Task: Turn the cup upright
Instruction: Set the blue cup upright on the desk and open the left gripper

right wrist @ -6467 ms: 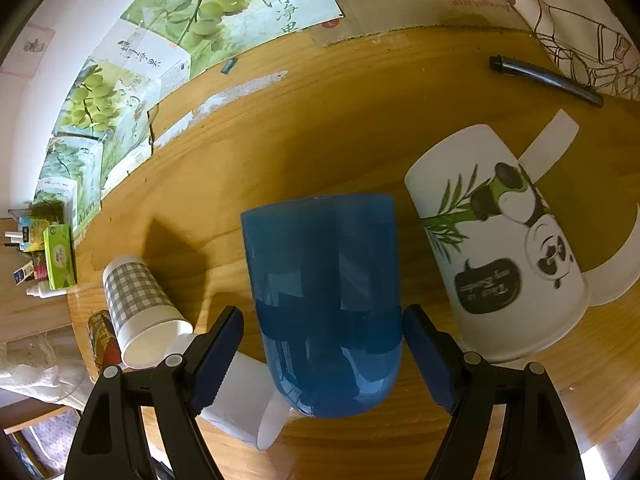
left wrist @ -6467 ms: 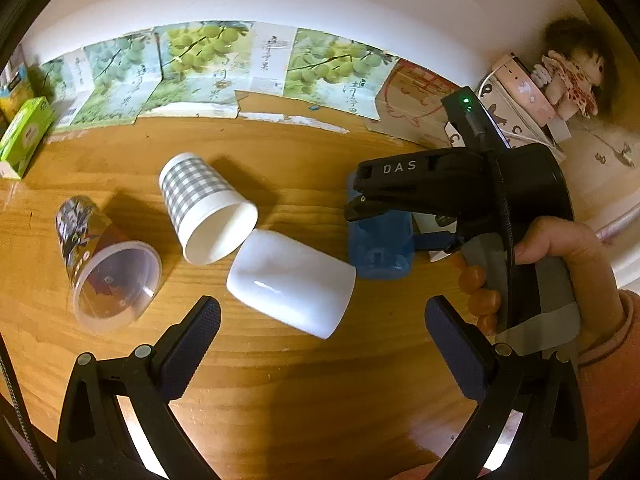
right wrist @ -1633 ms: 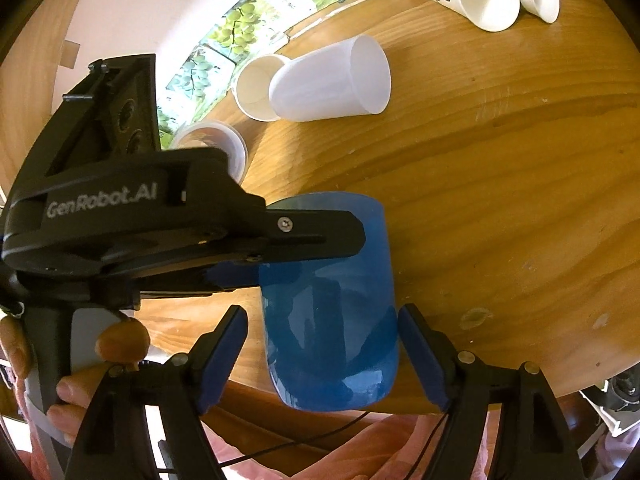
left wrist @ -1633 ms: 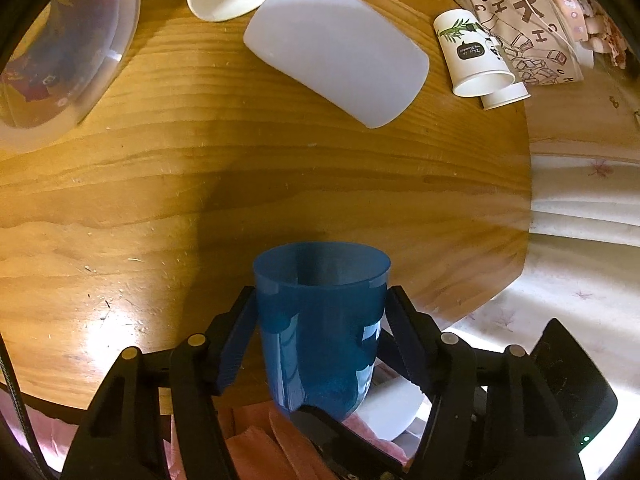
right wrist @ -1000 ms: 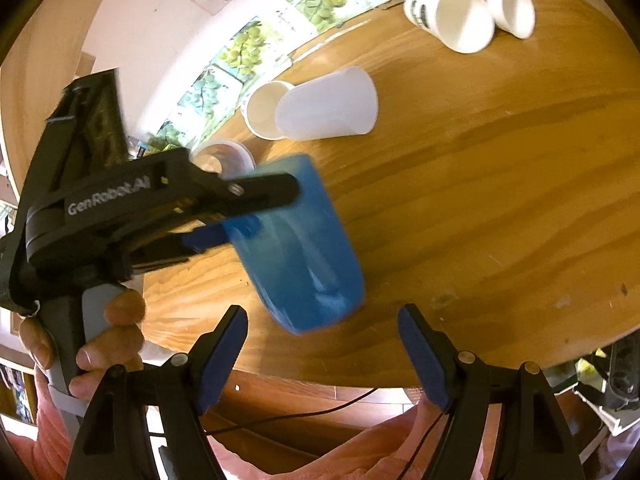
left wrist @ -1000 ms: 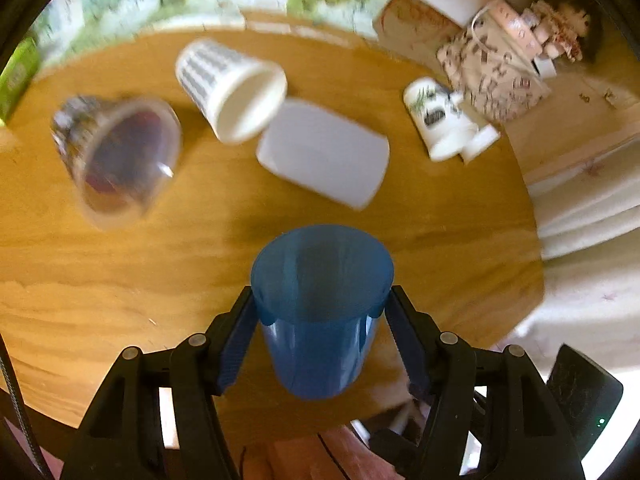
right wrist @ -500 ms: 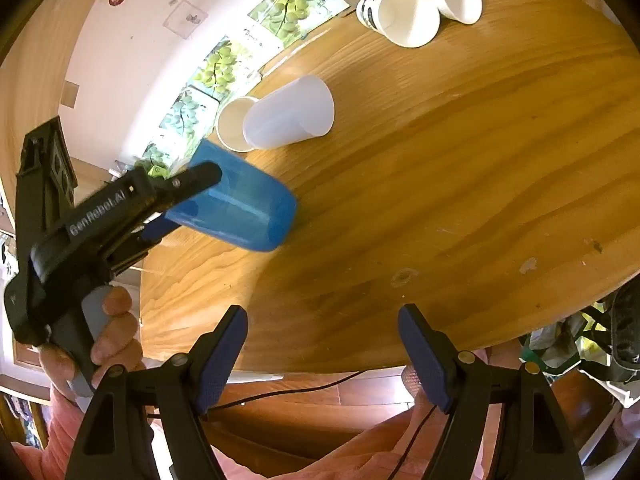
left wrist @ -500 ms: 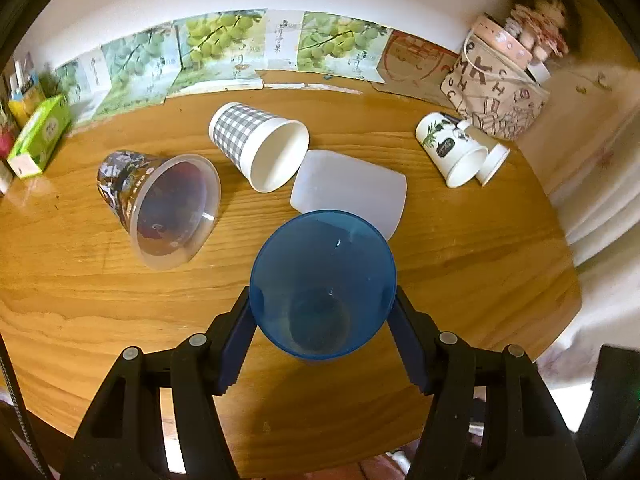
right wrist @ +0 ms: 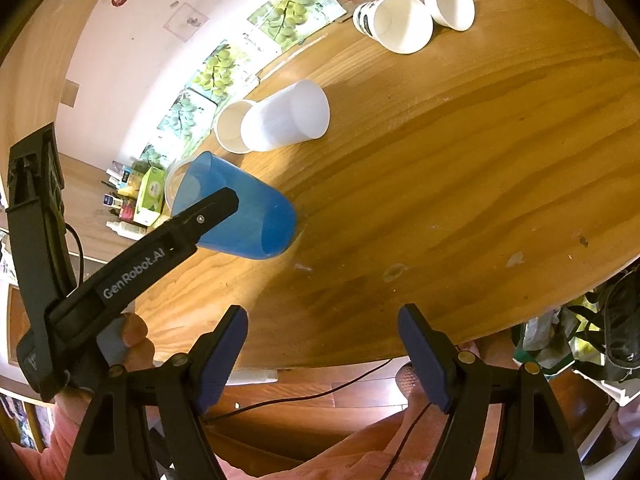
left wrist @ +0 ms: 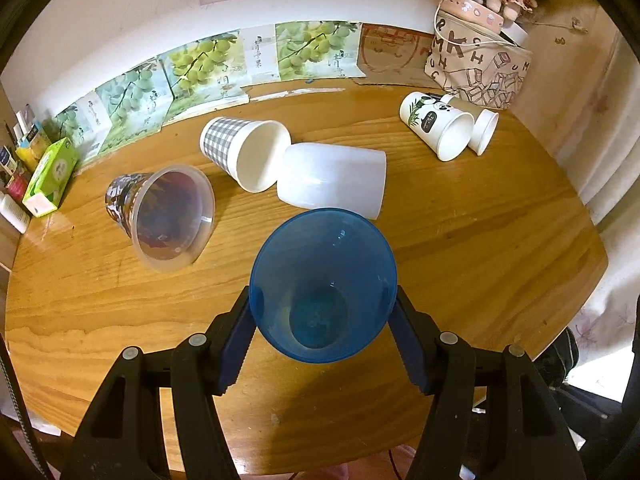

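One blue cup (left wrist: pixel 323 284) clamped in left hand-held gripper (left wrist: pixel 323 334), mouth up.

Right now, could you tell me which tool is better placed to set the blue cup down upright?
Left. The left tool already clamps the blue cup, mouth up over the table. The right tool is open and empty.

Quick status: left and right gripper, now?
Left gripper: shut on the blue cup.
Right gripper: open, holding nothing.
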